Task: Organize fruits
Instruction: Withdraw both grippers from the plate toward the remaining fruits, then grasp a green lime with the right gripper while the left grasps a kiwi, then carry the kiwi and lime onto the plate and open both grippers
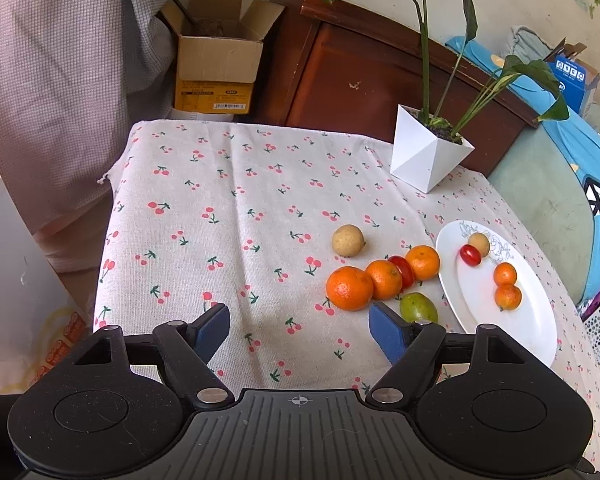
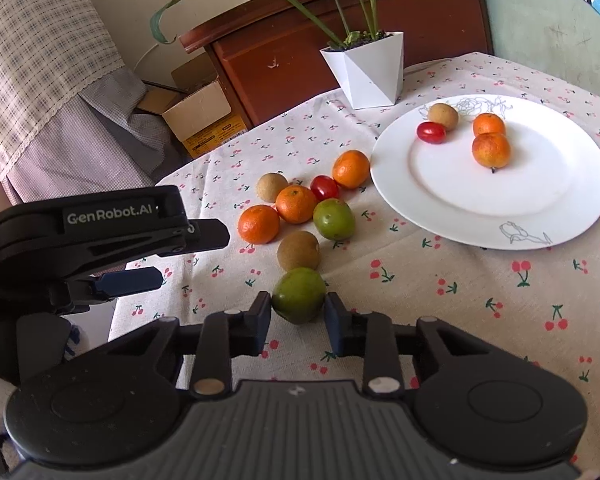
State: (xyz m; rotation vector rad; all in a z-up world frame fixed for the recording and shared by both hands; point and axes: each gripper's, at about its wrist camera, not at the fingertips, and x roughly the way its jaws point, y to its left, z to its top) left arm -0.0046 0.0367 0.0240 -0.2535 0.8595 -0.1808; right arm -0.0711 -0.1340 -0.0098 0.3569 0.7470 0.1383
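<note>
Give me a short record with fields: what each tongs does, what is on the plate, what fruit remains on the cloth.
right tongs: shut on a green fruit near the table edge
left tongs: open, empty, over the cloth
plate: two oranges, one small tomato, one brown fruit
remaining on cloth: three oranges, one tomato, two brown fruits, another green fruit

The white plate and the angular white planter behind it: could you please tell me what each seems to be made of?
The white plate looks like glazed ceramic or porcelain: a smooth, glossy rim with soft shading and fine grey line drawings printed on it. The angular planter has flat, matte white facets with crisp edges, which suggests moulded plastic or unglazed ceramic; the look alone leaves that open.
</note>
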